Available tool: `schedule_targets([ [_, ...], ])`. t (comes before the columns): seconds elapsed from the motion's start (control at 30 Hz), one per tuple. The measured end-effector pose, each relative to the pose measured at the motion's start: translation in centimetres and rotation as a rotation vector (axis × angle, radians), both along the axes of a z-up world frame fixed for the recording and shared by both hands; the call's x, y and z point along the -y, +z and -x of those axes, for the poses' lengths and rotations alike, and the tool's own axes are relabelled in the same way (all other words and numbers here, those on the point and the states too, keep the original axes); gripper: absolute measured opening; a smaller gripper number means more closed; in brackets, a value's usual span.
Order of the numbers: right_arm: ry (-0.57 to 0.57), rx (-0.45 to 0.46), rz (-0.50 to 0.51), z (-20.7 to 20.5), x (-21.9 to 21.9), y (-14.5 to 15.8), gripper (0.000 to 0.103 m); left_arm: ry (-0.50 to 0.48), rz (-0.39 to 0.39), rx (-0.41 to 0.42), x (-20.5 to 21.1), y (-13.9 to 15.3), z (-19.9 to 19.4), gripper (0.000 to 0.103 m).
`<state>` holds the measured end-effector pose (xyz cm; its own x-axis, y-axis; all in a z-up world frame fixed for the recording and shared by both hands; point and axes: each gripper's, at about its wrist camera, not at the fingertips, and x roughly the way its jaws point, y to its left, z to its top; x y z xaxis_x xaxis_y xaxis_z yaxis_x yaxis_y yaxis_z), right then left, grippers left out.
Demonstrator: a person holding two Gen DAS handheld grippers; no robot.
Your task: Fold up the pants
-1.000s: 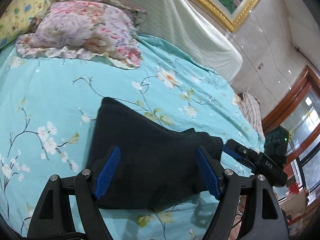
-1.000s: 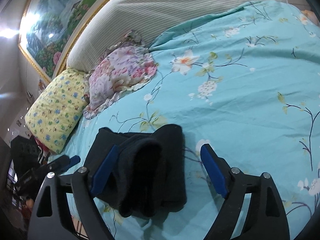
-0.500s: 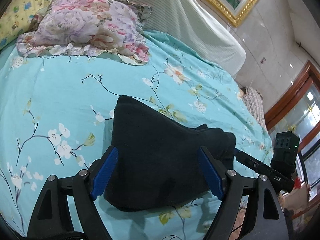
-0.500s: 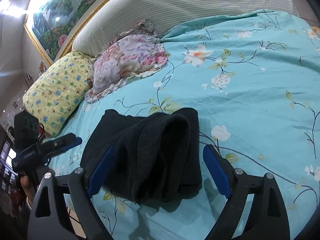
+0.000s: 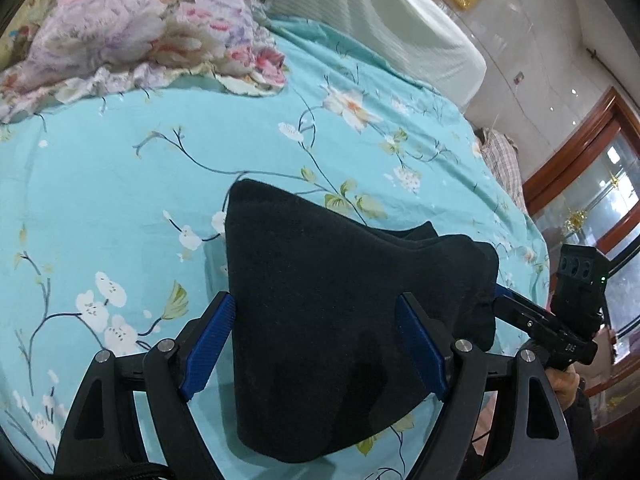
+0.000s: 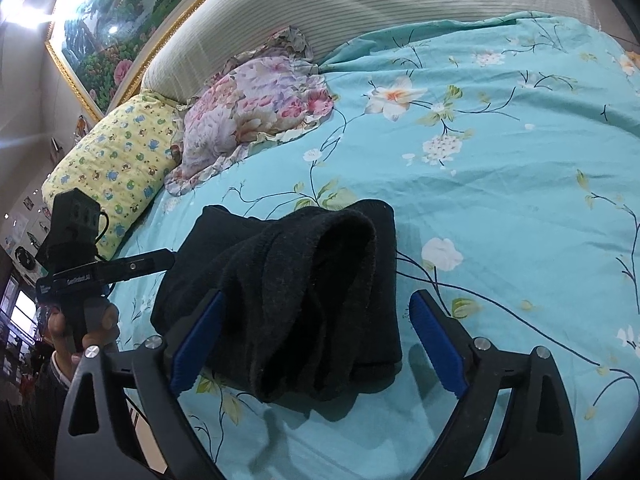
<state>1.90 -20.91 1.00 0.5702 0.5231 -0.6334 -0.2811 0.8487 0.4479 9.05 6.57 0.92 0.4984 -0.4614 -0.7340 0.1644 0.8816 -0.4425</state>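
**Folded pants on bed: handling and grip points**

The pants point(image 5: 340, 320) lie on the bed point(image 5: 120, 184) as a compact black bundle, well short of the pillow point(image 5: 140, 32) and toward the bed's near edge. In the right view the pants point(image 6: 296, 300) show several stacked layers with a rounded, bulging fold on top.

Left gripper point(image 5: 316, 348): jaws wide apart, holding nothing, one pad to each side of the bundle. Right gripper point(image 6: 316, 340): jaws likewise apart and empty, above the bundle's near edge.

Handling judgement: the fabric looks thick, soft and fleecy. It is likely light, limp and non-slip, and not fragile. Layers will probably slide over one another if lifted by one ply only.

Grip judgement: take hold at a folded edge, pinching all layers together. To flatten the bulge, press down on the top fold. The fold appears nearly complete.
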Motion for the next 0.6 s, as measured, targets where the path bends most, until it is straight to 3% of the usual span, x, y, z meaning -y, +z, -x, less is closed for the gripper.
schedule_targets([
  [0.47,0.012,-0.051,-0.016,-0.8,-0.6,-1.5,0.093,-0.022,0.008,-0.042,0.8,-1.8,-1.6,0.083],
  [0.6,0.018,-0.063,-0.016,-1.2,-0.7,-2.0,0.093,-0.008,-0.027,-0.034,0.8,-2.3,-1.7,0.064],
])
